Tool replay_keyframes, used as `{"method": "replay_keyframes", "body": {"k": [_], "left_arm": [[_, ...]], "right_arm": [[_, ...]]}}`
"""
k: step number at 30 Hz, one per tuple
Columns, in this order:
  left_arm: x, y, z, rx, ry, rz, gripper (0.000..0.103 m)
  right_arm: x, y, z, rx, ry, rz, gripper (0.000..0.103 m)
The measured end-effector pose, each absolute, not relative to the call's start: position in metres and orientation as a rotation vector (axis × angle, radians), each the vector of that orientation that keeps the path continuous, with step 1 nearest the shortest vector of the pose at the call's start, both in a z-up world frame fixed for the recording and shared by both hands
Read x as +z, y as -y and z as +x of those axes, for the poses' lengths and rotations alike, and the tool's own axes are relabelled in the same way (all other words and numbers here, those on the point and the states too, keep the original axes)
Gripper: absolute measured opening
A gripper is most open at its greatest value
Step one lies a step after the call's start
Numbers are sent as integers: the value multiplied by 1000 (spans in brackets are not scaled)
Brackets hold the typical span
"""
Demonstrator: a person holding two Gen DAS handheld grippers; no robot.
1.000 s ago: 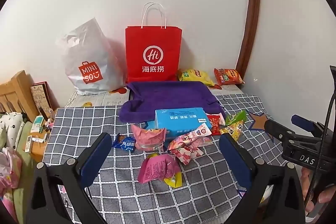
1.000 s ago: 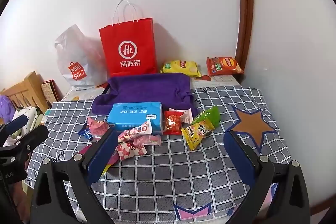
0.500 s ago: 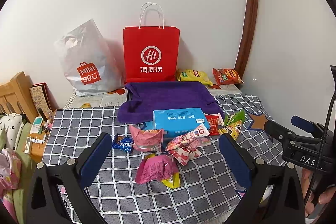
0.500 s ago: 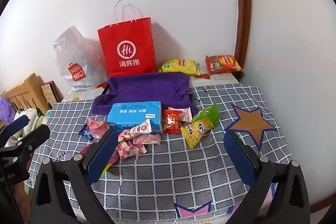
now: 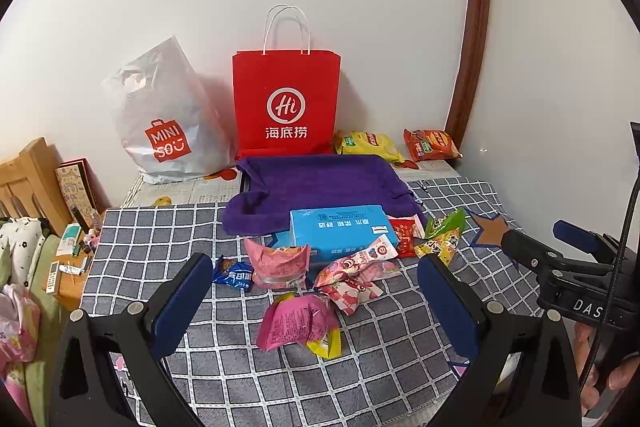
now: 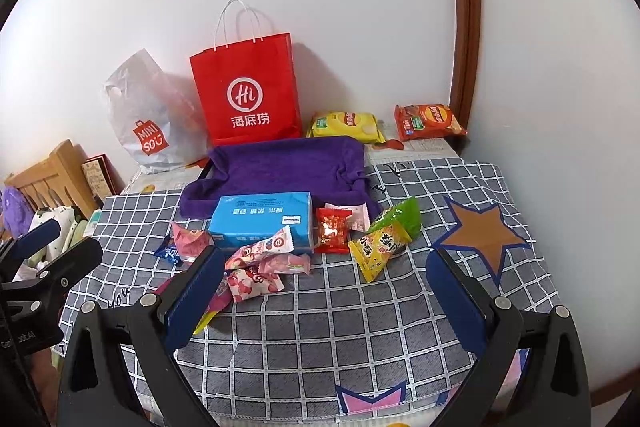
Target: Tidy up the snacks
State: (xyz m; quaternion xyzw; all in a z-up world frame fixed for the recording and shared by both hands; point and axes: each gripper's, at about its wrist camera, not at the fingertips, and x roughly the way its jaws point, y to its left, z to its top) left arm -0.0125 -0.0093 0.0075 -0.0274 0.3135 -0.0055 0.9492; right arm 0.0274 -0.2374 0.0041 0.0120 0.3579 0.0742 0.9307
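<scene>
Left gripper held spread wide, nothing grasped; right gripper likewise spread, nothing grasped; both held above near edge of checked tabletop; nothing judged sorted yet. Pink packet nearest; pink wrappers, yellow packet, red packet scattered mid-tabletop; blue box just behind; purple cloth bare; red bag at wall; all loose snacks left to be gathered.

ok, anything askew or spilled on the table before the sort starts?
Nothing spilled or torn. The small snack packets lie in a loose jumble in front of the blue box, some overlapping. The purple towel is rumpled at its corners. Both grippers hang open.
</scene>
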Motion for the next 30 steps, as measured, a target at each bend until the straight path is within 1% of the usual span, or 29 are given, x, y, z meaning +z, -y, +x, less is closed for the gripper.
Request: {"method": "replay_keyframes", "body": {"k": [30], "left_arm": [[10, 9, -19, -8, -615, -55, 102]], "right_arm": [[7, 238, 23, 159, -730, 25, 100]]}}
